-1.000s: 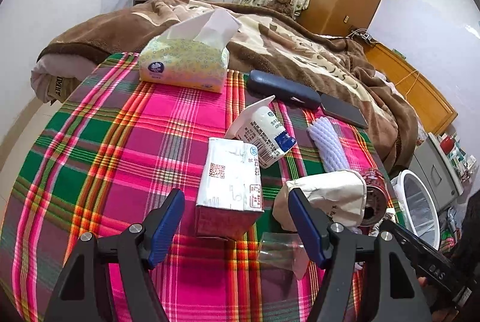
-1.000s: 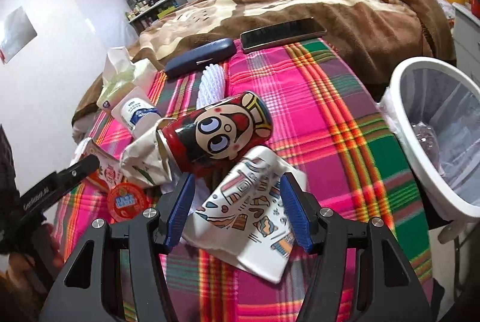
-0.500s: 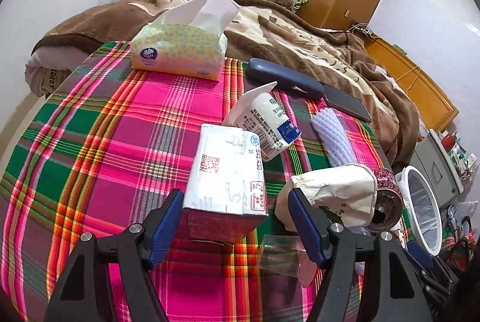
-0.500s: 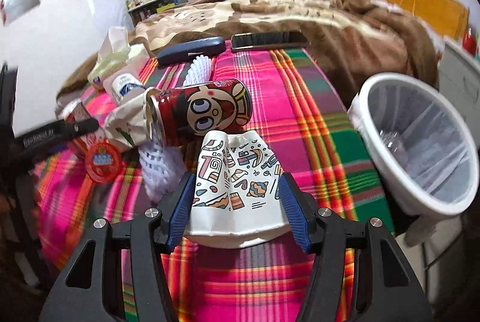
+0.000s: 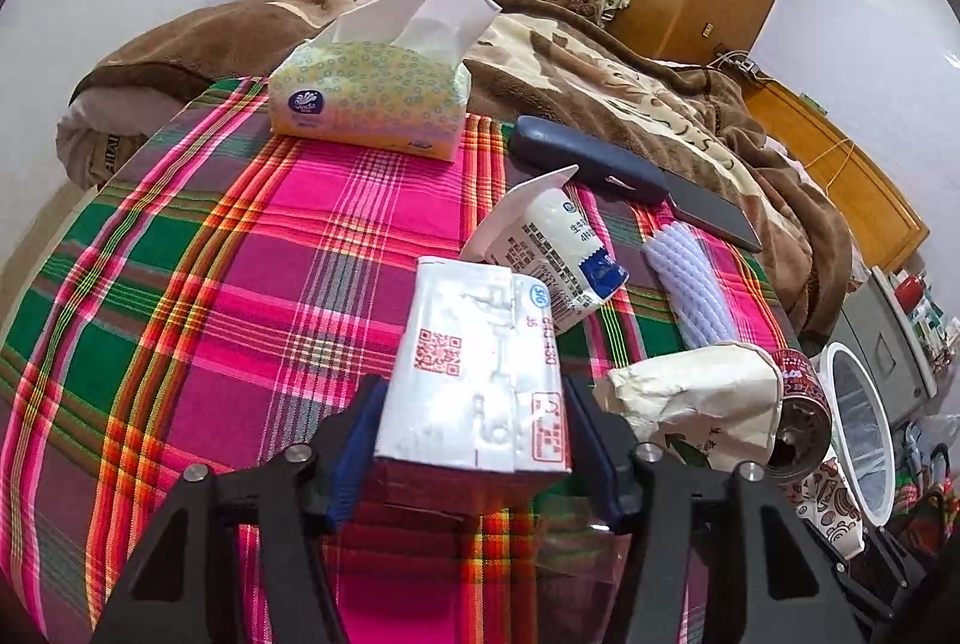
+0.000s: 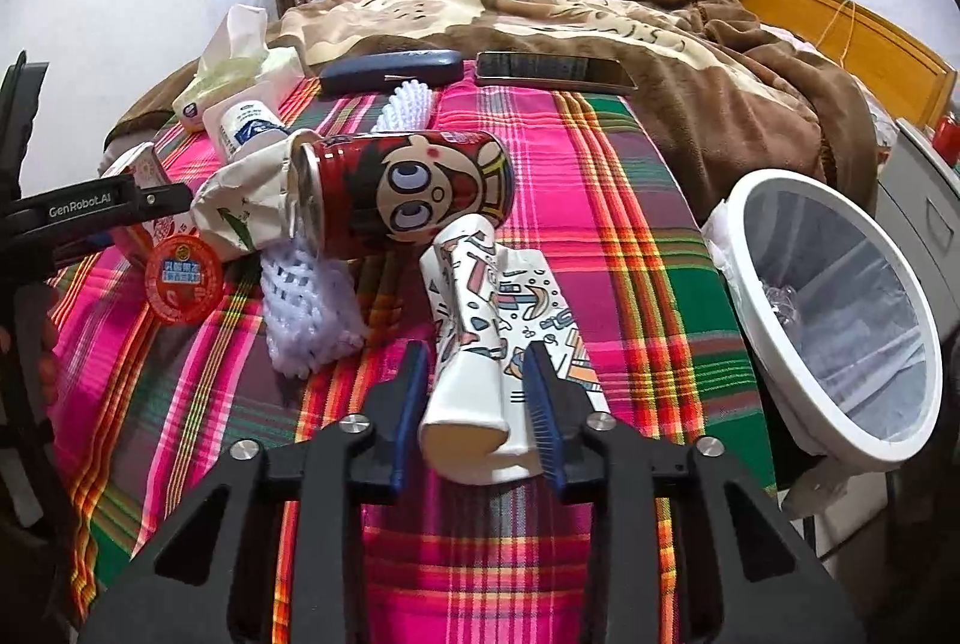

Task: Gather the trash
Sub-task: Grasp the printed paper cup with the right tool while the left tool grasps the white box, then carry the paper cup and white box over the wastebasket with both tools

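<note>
left wrist view: the left gripper (image 5: 474, 440) has just been closing, and its blue pads now press both sides of a white carton (image 5: 477, 368) that lies on the plaid cloth (image 5: 210, 296). just right of the carton lies a crumpled paper bag (image 5: 702, 404), with the end of a red can (image 5: 801, 416) beyond it and the white bin (image 5: 855, 428) at the far right edge. behind the carton lie a small milk carton (image 5: 558, 248) and a white foam net (image 5: 690, 284). further back sit a tissue pack (image 5: 372, 98), a dark case (image 5: 588, 161) and a phone (image 5: 714, 215).

right wrist view: the right gripper (image 6: 480, 404) has just been closing, and its pads pinch a squashed patterned paper cup (image 6: 486, 344), near the middle of the cloth. the red can (image 6: 408, 191) lies on its side just behind the cup. another foam net (image 6: 306, 308) and a round red lid (image 6: 183, 278) lie to the left. the bin (image 6: 834, 308) stands at the right, tilted toward the camera, lined with a clear bag.
</note>
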### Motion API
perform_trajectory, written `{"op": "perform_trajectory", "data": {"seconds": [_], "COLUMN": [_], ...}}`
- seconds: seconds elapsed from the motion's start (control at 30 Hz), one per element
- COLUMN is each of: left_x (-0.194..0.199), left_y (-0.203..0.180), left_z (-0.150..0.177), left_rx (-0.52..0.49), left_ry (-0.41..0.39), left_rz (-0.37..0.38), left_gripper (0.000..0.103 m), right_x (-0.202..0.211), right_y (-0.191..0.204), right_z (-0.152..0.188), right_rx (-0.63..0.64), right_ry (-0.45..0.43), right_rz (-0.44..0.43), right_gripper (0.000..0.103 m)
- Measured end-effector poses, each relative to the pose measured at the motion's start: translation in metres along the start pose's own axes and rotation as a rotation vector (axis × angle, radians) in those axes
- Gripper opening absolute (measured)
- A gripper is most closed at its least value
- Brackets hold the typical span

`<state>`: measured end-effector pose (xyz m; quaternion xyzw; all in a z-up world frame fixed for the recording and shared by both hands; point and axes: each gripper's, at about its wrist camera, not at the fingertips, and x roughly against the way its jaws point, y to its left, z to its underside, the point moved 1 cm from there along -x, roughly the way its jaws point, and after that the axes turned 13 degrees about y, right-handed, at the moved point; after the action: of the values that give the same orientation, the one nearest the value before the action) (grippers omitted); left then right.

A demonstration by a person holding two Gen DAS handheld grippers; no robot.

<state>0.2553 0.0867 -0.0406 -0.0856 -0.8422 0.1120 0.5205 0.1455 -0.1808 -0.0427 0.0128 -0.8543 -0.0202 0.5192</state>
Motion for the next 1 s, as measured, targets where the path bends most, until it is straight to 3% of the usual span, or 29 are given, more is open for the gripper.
{"op": "perform_trajectory", "data": {"seconds": [0.13,1.0], "left_x": [0.0,0.044], "left_y": [0.0,-0.023], "left_z": [0.003,0.025], "left_rx": [0.0,-0.045], "left_ry": [0.003,-0.056], "left_rz": [-0.006,0.001], "left_gripper": [0.04,0.04], "right_x": [0.0,0.017], "right_y": [0.001,-0.023], "right_z": [0.001,0.008], "right_rx": [0.004,-0.081], "right_ry": [-0.005,-0.07], "right_rz": [-0.029,-0.169], "right_gripper": [0.024,0.02]}}
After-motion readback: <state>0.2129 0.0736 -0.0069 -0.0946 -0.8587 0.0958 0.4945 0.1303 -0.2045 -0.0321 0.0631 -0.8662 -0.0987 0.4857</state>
